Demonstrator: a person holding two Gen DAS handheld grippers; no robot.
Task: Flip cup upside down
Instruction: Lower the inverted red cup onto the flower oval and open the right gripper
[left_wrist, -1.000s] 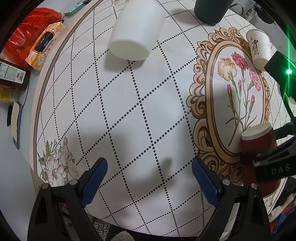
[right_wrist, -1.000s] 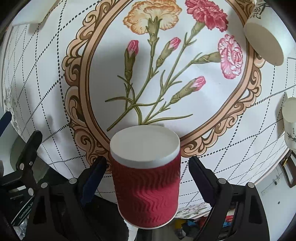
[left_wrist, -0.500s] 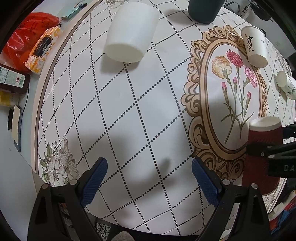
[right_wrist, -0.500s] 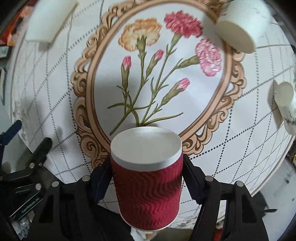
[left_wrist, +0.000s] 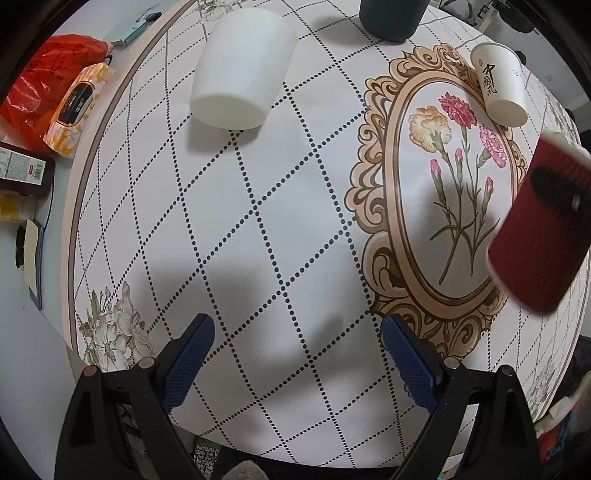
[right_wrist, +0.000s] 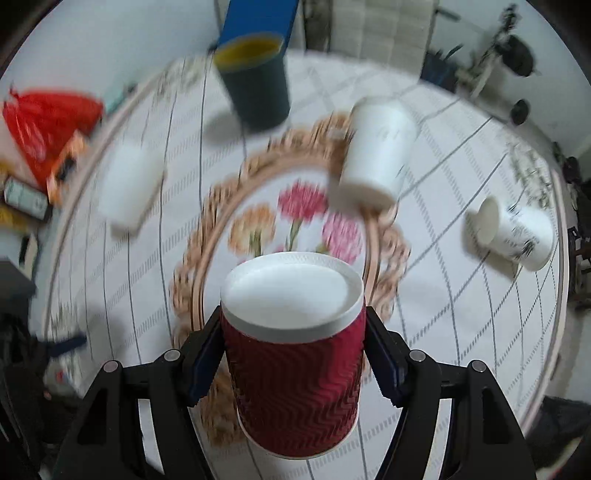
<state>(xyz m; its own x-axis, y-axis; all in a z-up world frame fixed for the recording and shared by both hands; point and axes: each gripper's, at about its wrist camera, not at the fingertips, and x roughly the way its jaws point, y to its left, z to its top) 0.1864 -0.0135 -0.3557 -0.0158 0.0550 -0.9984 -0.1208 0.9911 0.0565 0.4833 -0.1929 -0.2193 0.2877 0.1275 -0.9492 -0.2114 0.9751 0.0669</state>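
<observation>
My right gripper (right_wrist: 293, 354) is shut on a red ribbed paper cup (right_wrist: 295, 380) with a white end facing the camera. It holds the cup in the air above the flower medallion (right_wrist: 291, 229). In the left wrist view the red cup (left_wrist: 537, 229) hangs tilted and blurred at the right, above the table. My left gripper (left_wrist: 297, 362) is open and empty over the near part of the tablecloth (left_wrist: 258, 221).
A white cup (left_wrist: 242, 70) stands upside down at the back left. A dark cup (right_wrist: 255, 85) stands at the back. A printed paper cup (right_wrist: 376, 155) is inverted by the medallion. Another paper cup (right_wrist: 513, 232) lies on its side at right. Red bag (left_wrist: 40, 88) and packets lie left.
My right gripper closed on the red cup, lifted it off the table and tilted; the view swung up toward the far side. My left gripper stayed still.
</observation>
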